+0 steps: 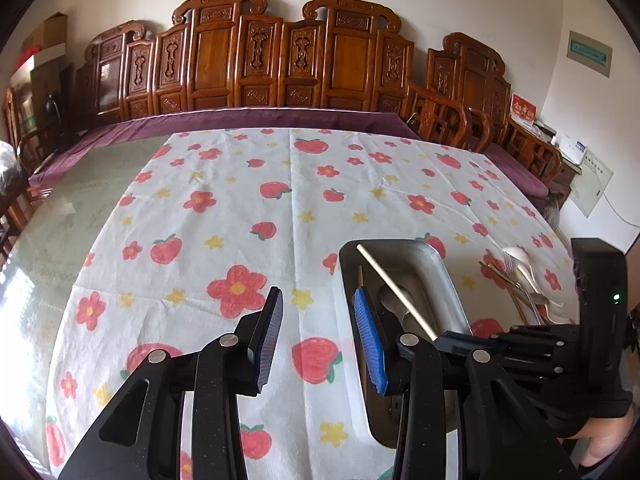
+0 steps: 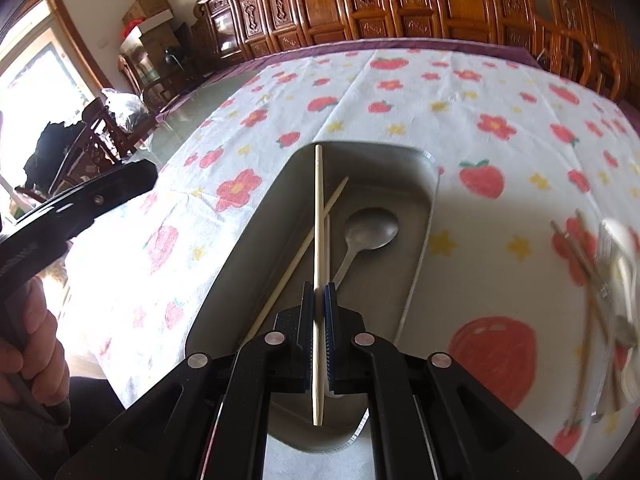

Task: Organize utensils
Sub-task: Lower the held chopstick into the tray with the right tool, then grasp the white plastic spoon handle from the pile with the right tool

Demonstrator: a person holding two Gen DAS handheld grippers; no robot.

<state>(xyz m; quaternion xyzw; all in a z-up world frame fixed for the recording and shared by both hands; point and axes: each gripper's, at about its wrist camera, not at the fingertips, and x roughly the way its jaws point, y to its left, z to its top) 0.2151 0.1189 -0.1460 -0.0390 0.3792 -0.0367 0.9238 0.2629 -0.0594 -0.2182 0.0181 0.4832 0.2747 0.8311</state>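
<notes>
The right gripper point(image 2: 319, 300) is clamped tight on a pale chopstick point(image 2: 318, 216), which runs forward between the blue pads and pokes out behind them too. It hangs over a metal tray point(image 2: 256, 216) that sits on a tablecloth point(image 2: 460, 92) printed with red flowers, strawberries and small yellow stars. The chopstick's far end reaches out over the far rim of the tray.

Inside the tray lie a second chopstick point(image 2: 296, 256), slanting across under the held one, and a metal spoon point(image 2: 370, 230) with its bowl toward the far end and its handle running back under the gripper.

The left gripper point(image 1: 316, 332) stands partly open with nothing between its fingers; below the gap is only cloth. It hovers just left of the tray point(image 1: 448, 276), and its right pad overlaps the tray's near left rim in the left wrist view. In that same view the tray shows the held chopstick point(image 1: 394, 288) slanting above the spoon point(image 1: 394, 300).

To the right of the tray, on the cloth, lies a loose pile of utensils point(image 1: 520, 280): a white spoon, a fork and more chopsticks, blurred in the right wrist view. A hand point(image 2: 36, 332) grips the left gripper's handle at the left edge of that view.

Carved wooden chairs point(image 1: 280, 60) line the wall beyond the table.
</notes>
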